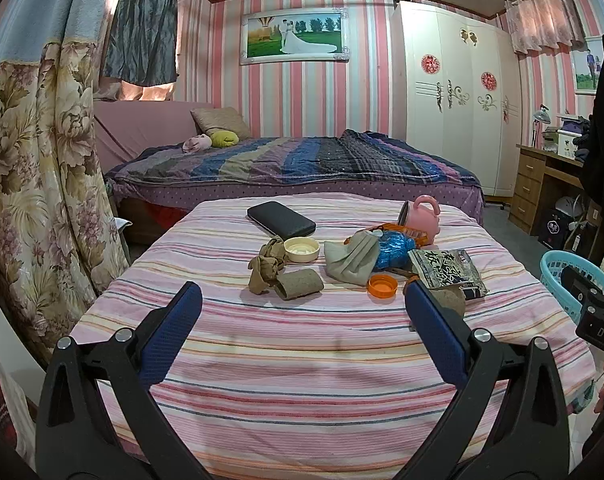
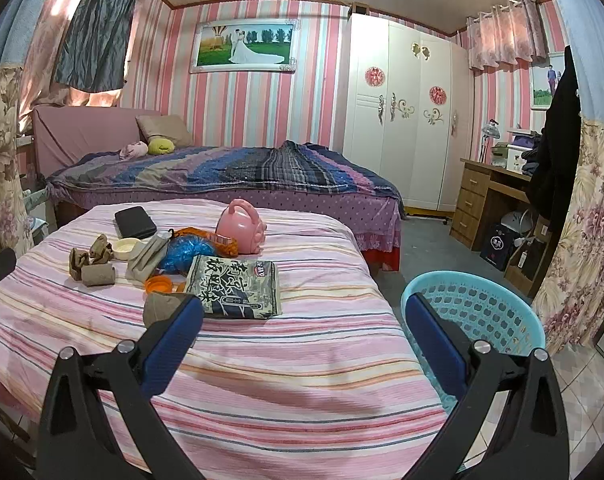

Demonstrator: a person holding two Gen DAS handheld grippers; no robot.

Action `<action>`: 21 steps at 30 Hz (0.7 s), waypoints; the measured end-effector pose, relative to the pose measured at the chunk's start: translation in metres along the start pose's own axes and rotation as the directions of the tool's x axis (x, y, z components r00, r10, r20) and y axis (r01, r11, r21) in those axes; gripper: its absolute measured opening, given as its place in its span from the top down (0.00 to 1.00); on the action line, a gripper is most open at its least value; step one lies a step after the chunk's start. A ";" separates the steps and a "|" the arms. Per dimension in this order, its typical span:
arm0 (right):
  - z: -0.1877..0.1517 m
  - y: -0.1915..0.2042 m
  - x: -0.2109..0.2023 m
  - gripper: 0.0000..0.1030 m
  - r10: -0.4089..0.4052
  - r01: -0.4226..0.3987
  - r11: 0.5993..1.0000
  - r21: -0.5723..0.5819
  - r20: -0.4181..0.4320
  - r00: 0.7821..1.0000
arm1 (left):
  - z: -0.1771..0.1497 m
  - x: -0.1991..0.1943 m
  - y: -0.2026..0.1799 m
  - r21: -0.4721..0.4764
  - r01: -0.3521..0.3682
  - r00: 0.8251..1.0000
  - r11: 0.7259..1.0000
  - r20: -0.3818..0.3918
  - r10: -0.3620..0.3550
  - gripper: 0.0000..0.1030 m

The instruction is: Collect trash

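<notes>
Left gripper (image 1: 302, 300) and right gripper (image 2: 304, 314) both spread wide and empty above striped bedspread (image 2: 302, 360), snack wrapper (image 2: 236, 286), orange cap (image 1: 382, 286) and what look like socks (image 1: 270, 270) scattered mid-cloth, blue basket (image 2: 498, 304) on floor just beside it.

Brown sock (image 1: 446, 300) half behind right finger, orange wrapper (image 2: 218, 240) mostly under blue bag (image 2: 190, 254).

left claw (image 1: 302, 300) and right claw (image 2: 304, 312), black angular arms, silver screws, ribbed blue finger pads (image 1: 170, 332)
</notes>
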State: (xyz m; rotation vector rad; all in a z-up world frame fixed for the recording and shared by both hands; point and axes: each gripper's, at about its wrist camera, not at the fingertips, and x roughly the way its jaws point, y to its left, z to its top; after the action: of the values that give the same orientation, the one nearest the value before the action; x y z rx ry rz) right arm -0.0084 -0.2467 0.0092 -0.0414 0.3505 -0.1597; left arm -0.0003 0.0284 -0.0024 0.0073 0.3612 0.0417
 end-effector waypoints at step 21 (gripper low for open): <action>0.004 0.002 0.003 0.04 -0.004 0.004 1.000 0.003 -0.003 1.000 | 0.002 0.004 0.002 0.008 -0.009 1.000 1.000 -0.005 0.009 0.05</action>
State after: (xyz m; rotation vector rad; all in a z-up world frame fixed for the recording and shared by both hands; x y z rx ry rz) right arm -0.0042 -0.2450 0.0122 -0.0391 0.3536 -0.1639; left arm 0.0042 0.0306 -0.0018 0.0163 0.3660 0.0492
